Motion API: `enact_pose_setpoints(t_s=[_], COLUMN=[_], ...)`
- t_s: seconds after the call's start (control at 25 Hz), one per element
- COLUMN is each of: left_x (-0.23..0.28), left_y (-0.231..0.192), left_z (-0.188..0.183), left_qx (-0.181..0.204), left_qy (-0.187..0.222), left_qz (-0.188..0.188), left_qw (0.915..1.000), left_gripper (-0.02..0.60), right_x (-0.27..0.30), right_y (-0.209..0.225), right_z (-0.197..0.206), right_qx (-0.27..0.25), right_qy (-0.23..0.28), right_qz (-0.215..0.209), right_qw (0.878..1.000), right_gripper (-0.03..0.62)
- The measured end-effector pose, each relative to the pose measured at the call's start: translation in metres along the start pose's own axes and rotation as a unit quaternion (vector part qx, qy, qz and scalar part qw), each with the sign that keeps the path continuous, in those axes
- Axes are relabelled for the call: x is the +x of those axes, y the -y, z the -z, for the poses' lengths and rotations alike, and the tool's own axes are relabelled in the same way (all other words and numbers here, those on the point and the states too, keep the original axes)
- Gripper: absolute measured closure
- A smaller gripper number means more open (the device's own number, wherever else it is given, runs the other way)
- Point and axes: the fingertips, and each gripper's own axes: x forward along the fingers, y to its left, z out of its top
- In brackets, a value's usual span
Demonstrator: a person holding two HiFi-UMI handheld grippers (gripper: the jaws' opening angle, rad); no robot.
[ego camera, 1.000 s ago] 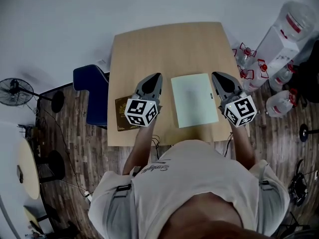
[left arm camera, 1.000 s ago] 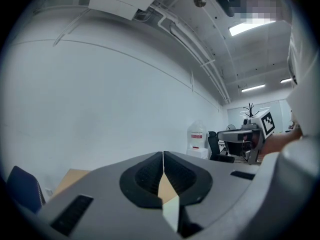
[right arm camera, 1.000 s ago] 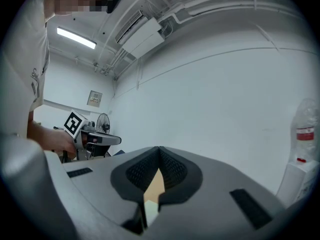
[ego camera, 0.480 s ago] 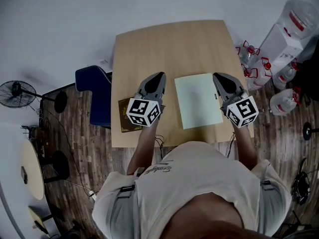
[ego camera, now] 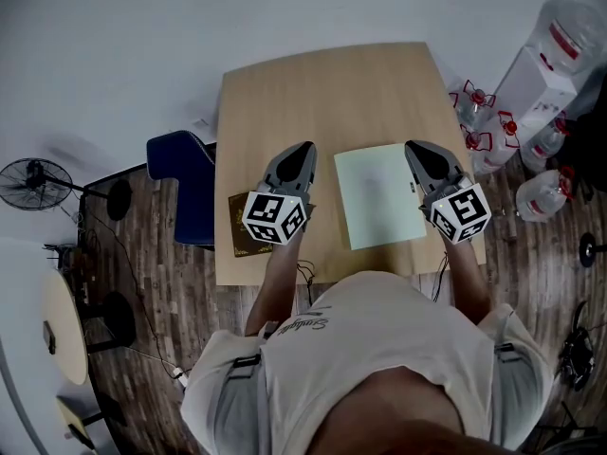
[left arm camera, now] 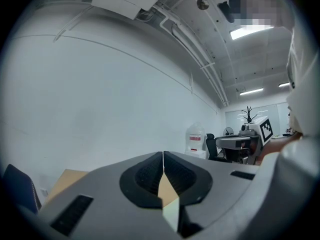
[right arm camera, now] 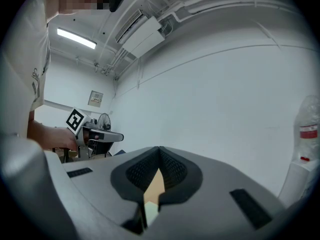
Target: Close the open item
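Head view: pale green book [ego camera: 379, 195] lies flat and shut on the table [ego camera: 322, 83], between left gripper [ego camera: 302, 152] and right gripper [ego camera: 415, 150]. Closing looks done, nothing obvious left. Left gripper view: jaws pressed together, empty. Right gripper view: same, clenched on nothing.
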Motion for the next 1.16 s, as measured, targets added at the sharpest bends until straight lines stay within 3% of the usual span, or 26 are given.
enact_pose_setpoints(t_s=[0.44, 0.92, 1.16], left_x=[-0.004, -0.007, -0.002], left_y=[0.001, 0.017, 0.021], left_z=[0.004, 0.013, 0.004], left_qx=[-0.009, -0.023, -0.031], left_qy=[0.006, -0.002, 0.015], left_qz=[-0.002, 0.018, 0.026], left_qw=[0.9999, 0.9996, 0.9991], left_gripper=[0.566, 0.566, 0.566], right_x=[-0.004, -0.018, -0.020], right_y=[-0.003, -0.004, 0.003], right_z=[0.003, 0.006, 0.001], right_qx=[-0.004, 0.002, 0.022], right_qy=[-0.002, -0.001, 0.013], right_qz=[0.004, 0.024, 0.019], right_qw=[1.000, 1.000, 1.000], right_gripper=[0.599, 0.599, 0.599])
